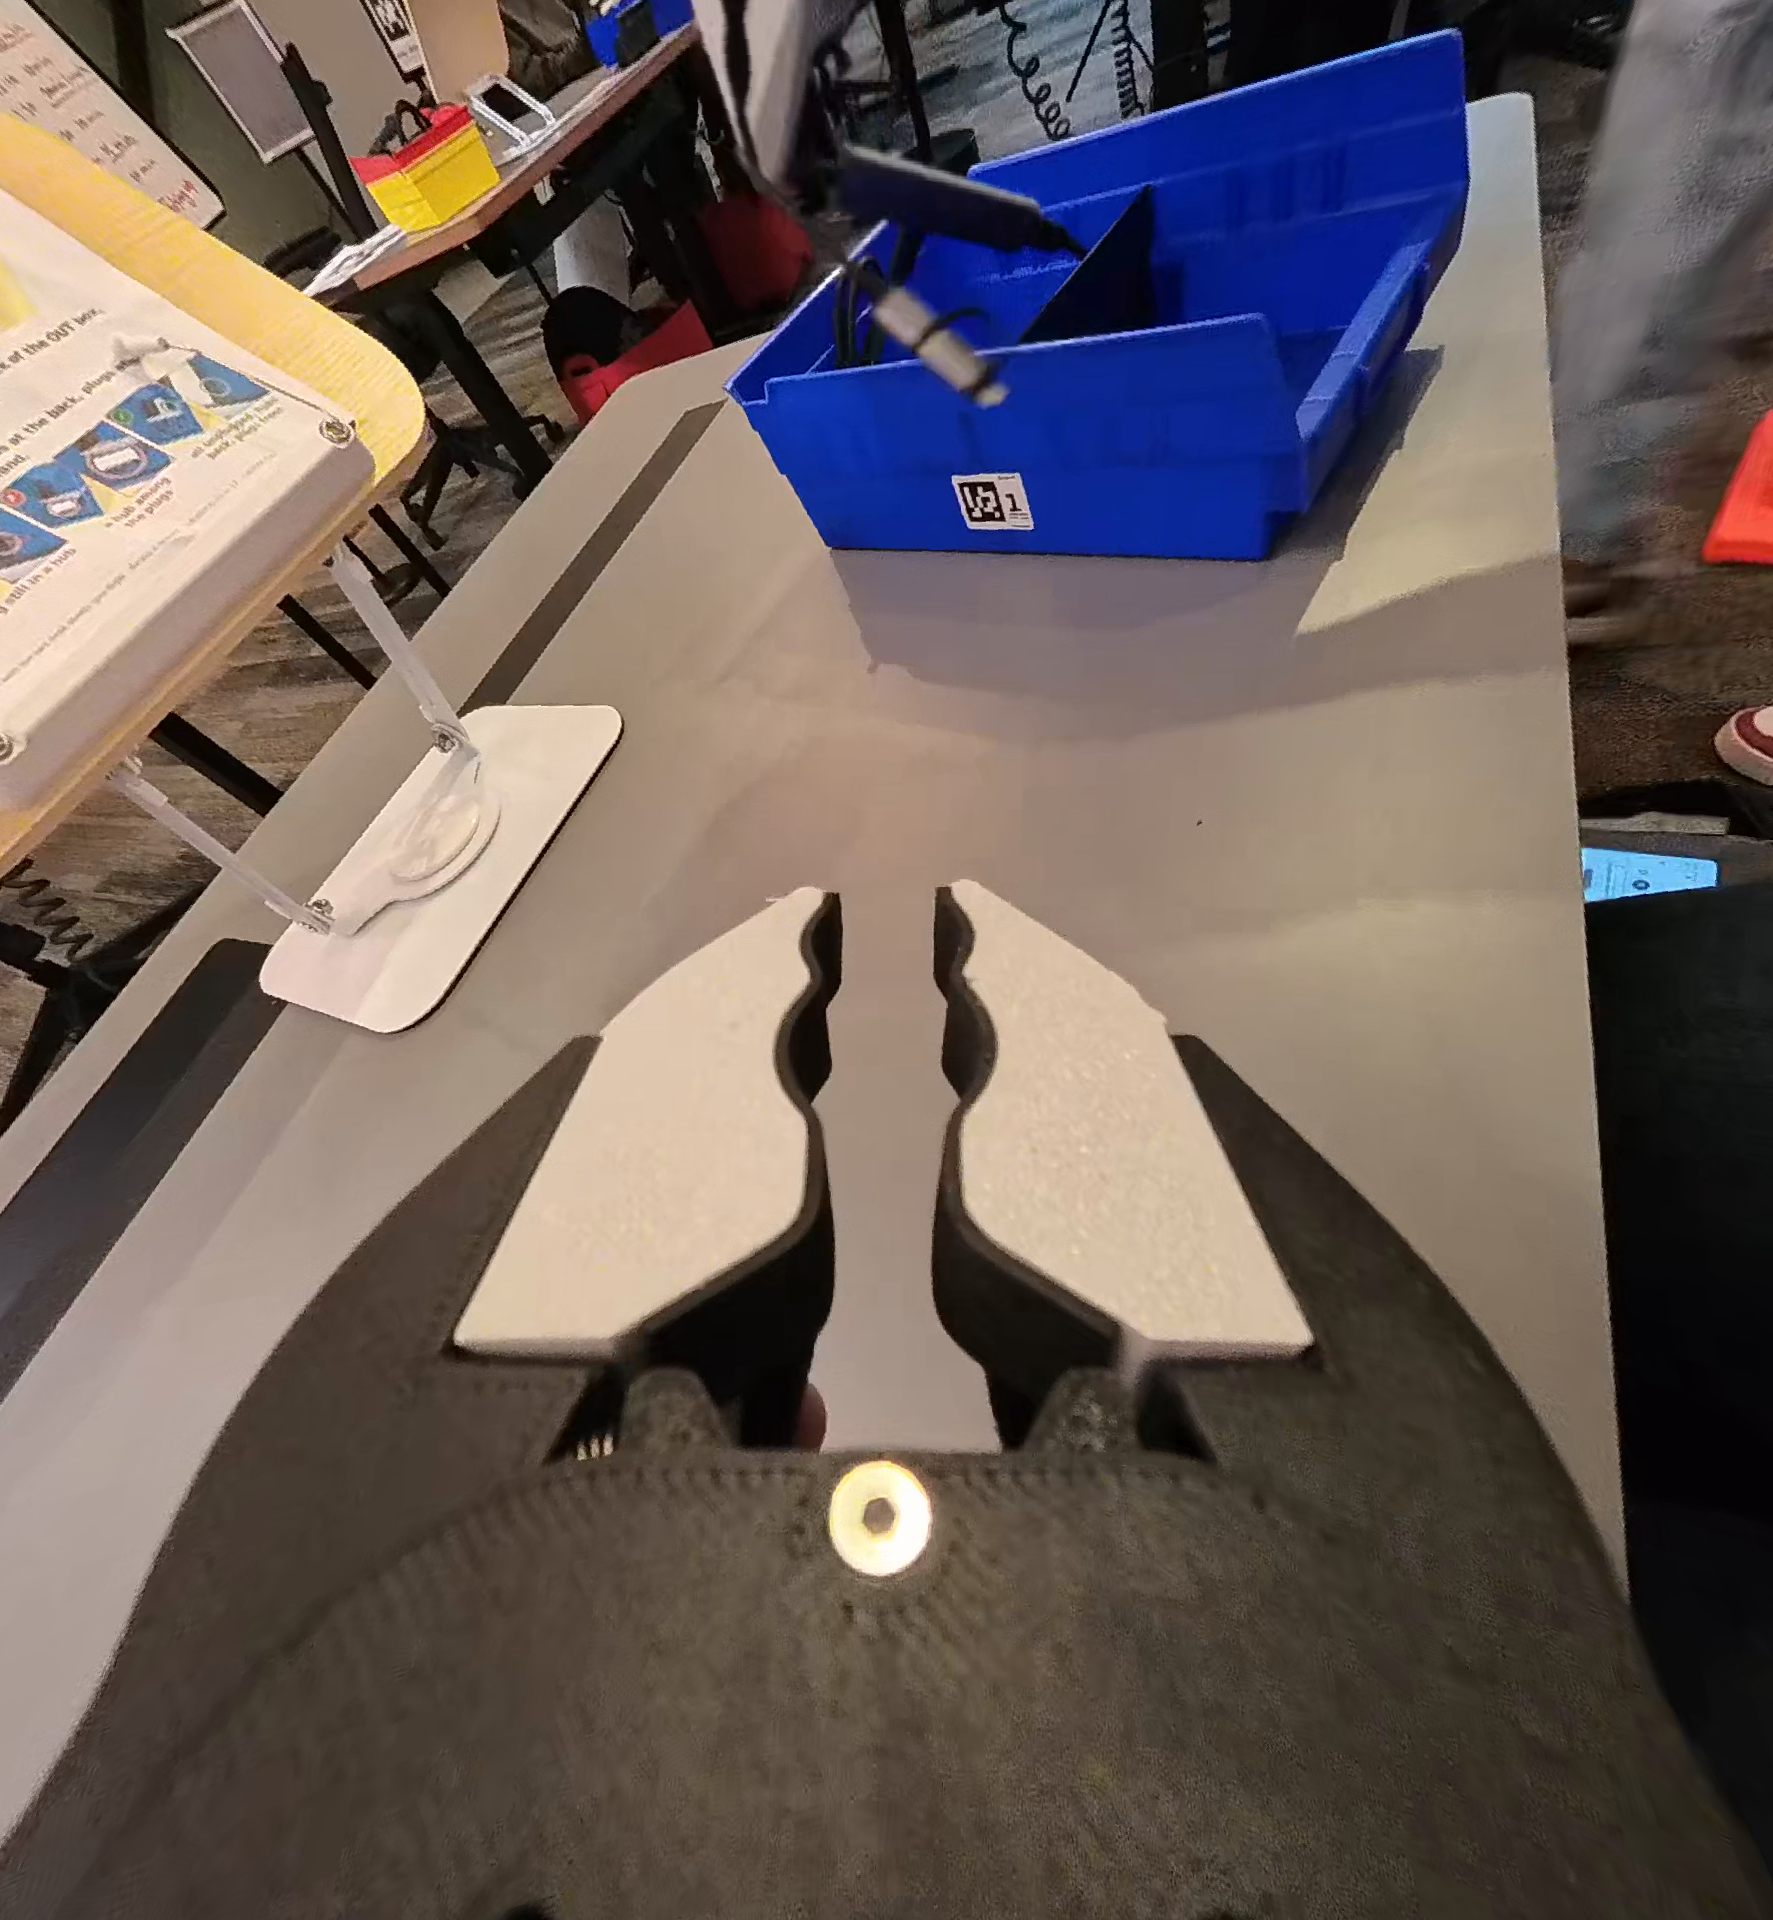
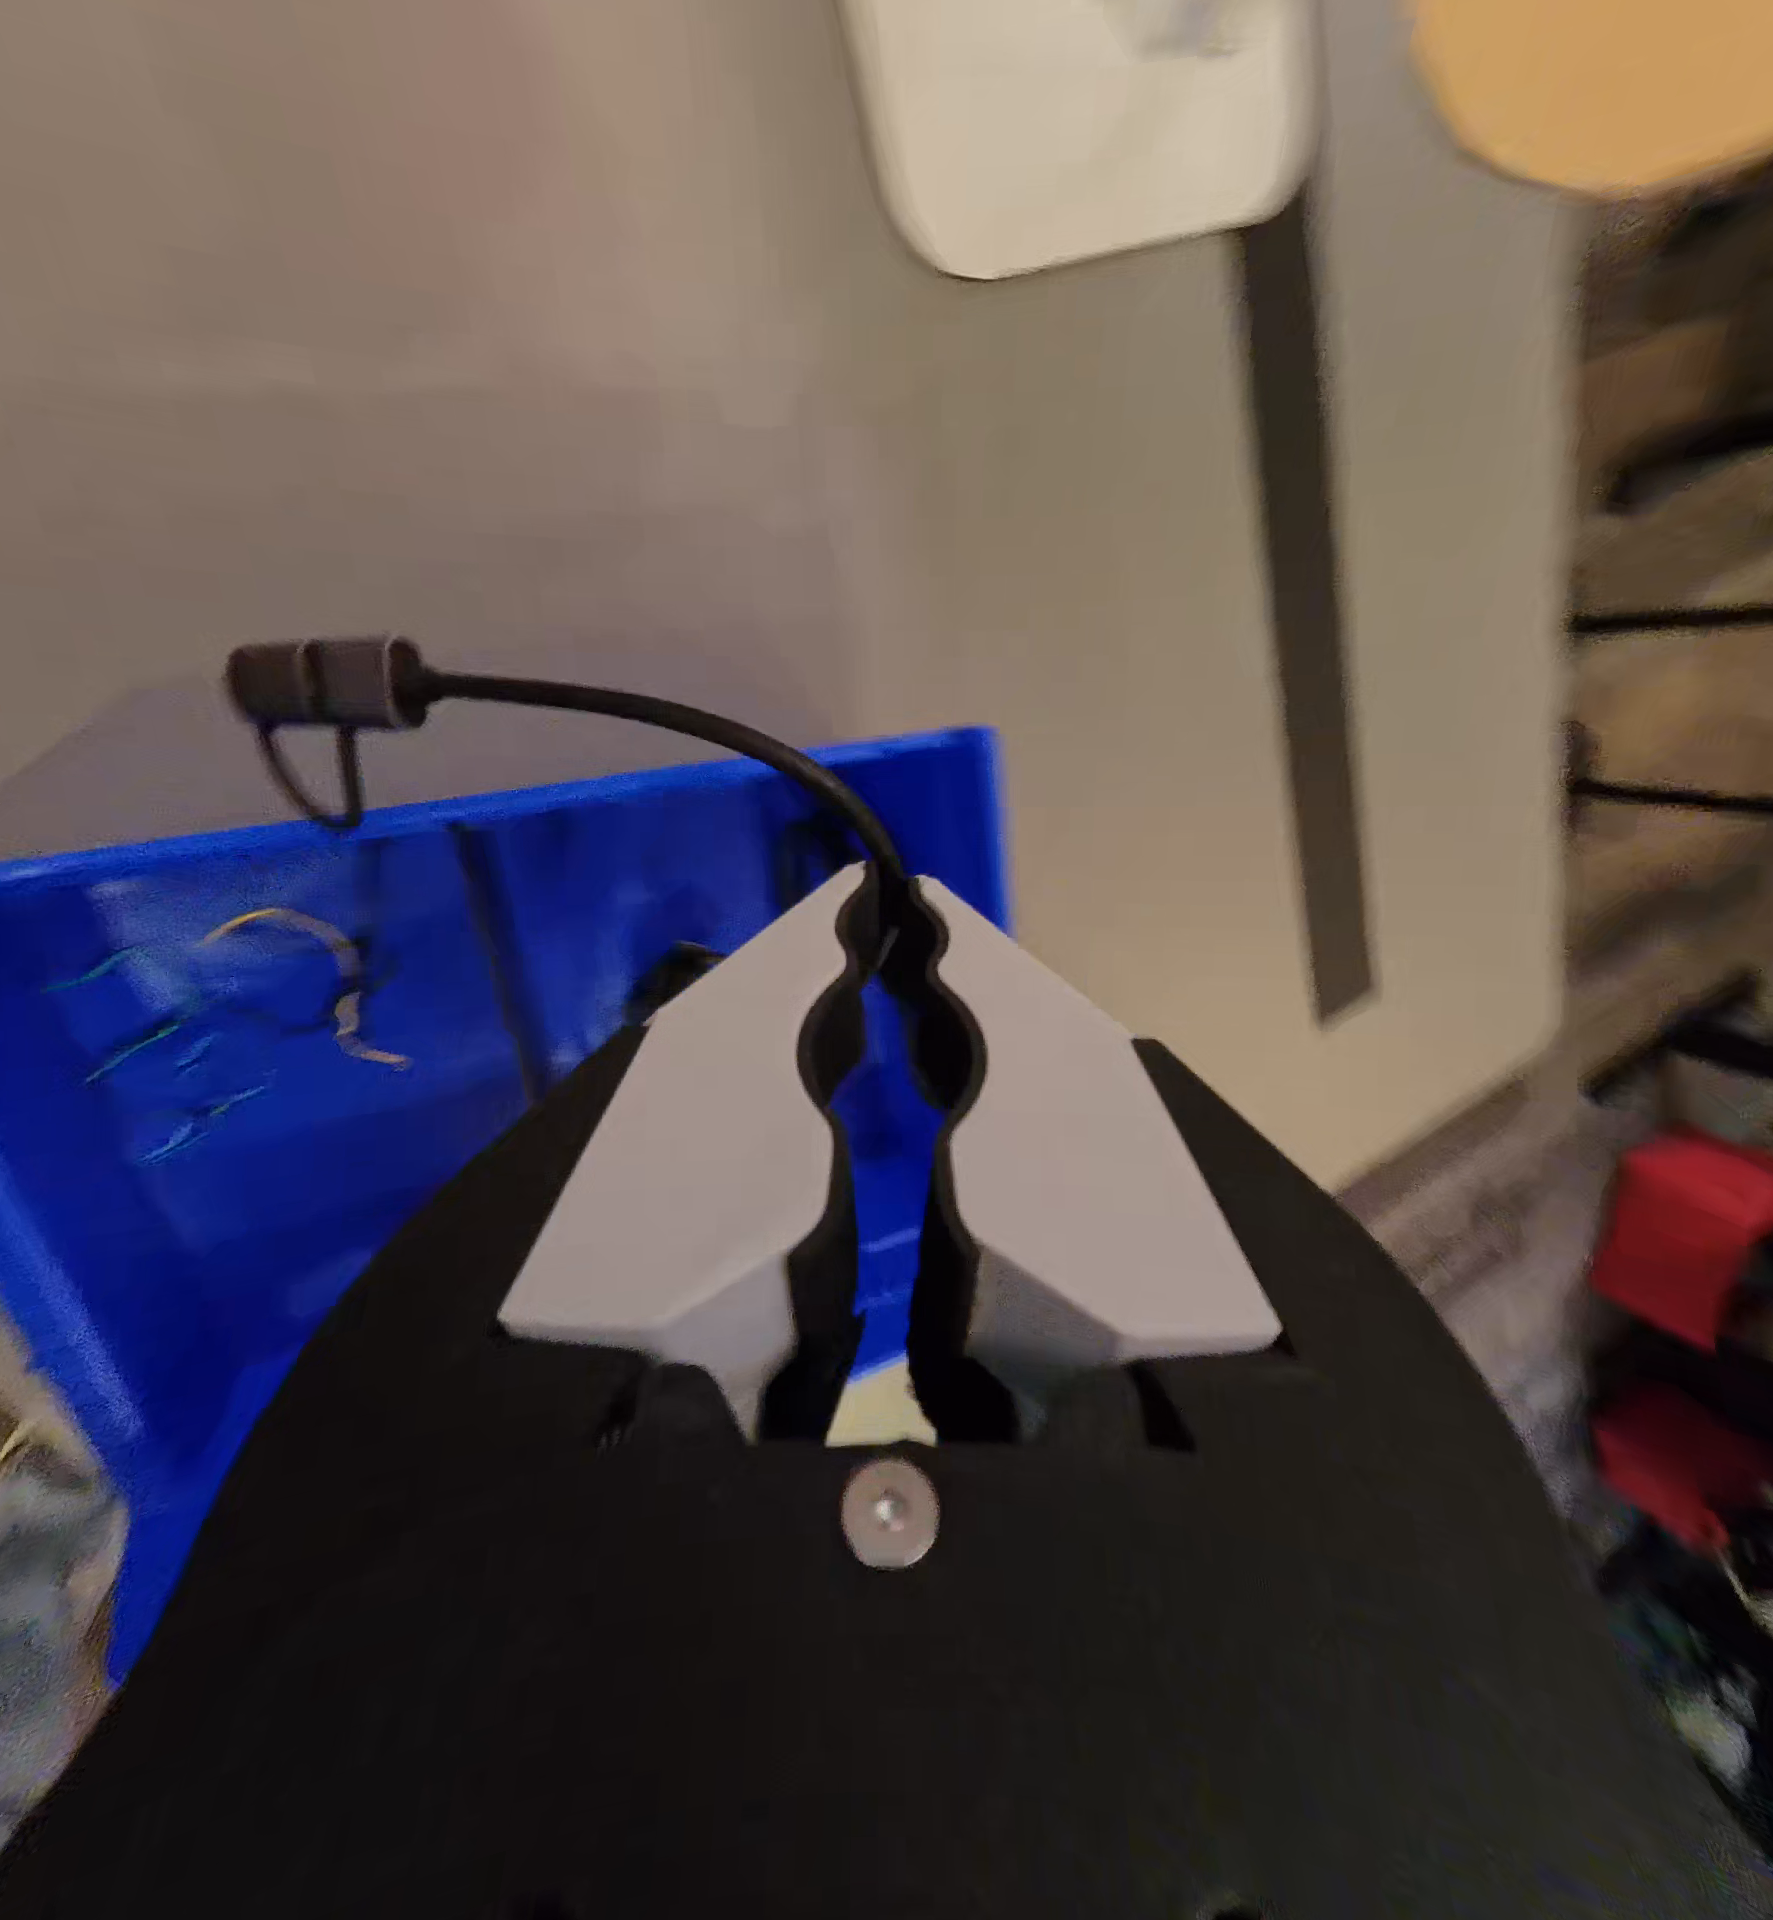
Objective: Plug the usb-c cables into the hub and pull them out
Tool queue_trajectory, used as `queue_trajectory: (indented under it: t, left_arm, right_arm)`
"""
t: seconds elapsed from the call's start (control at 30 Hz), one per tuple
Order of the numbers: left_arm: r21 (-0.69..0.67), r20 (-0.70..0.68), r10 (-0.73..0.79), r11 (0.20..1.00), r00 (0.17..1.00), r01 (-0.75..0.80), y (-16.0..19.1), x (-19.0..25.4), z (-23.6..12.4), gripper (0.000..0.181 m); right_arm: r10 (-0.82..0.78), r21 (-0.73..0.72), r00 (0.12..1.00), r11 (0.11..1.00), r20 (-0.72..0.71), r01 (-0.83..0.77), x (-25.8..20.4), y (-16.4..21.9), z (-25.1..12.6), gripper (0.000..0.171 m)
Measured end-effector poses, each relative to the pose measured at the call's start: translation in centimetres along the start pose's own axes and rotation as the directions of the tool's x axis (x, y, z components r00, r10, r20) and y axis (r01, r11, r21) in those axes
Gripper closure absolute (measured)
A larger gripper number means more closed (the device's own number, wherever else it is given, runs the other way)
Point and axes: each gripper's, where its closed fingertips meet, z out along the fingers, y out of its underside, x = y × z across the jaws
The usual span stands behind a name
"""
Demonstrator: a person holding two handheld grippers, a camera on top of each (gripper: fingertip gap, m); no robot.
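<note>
Two grippers logged. Right gripper [image 2: 887, 894] pinches thin black cable [image 2: 674, 717] at its tips; the dark hub [image 2: 326, 681] swings free at 10 o'clock over the glossy blue bin [image 2: 549, 831], likely lifted for plugging. Left gripper [image 1: 887, 914], matte grey pads spread and empty, hovers over the smooth grey table [image 1: 1121, 831], bin at 12 o'clock.

Your left wrist view sits low over the grey table [image 1: 1121, 748], looking along its length toward the blue bin [image 1: 1100, 457] at the far end. Your right wrist view hangs close above that same bin [image 2: 238, 1039], tilted down across the table [image 2: 446, 364]. Both share the bin and the white stand base [image 1: 446, 873] [image 2: 1079, 135].
</note>
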Motion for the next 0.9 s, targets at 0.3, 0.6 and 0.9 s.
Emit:
queue_trajectory:
  t: [0.3,0.6,0.9]
  left_arm:
    - [-0.006,-0.003,0.007,1.000,1.000,-0.007,-0.1,0.4,0.2,0.165]
    - [-0.010,-0.009,0.012,1.000,1.000,-0.012,-0.1,0.7,0.3,0.165]
    - [-0.001,0.004,0.024,1.000,1.000,-0.024,-0.6,0.4,-0.2,0.165]
  right_arm:
    - [-0.050,-0.100,0.872,0.995,-0.486,0.001,4.6,5.0,-4.4,0.171]
    - [-0.095,-0.197,0.693,0.978,-0.715,-0.069,5.9,6.8,-4.4,0.171]
    - [-0.147,-0.245,0.641,0.967,-0.754,-0.066,2.5,5.0,0.2,0.171]
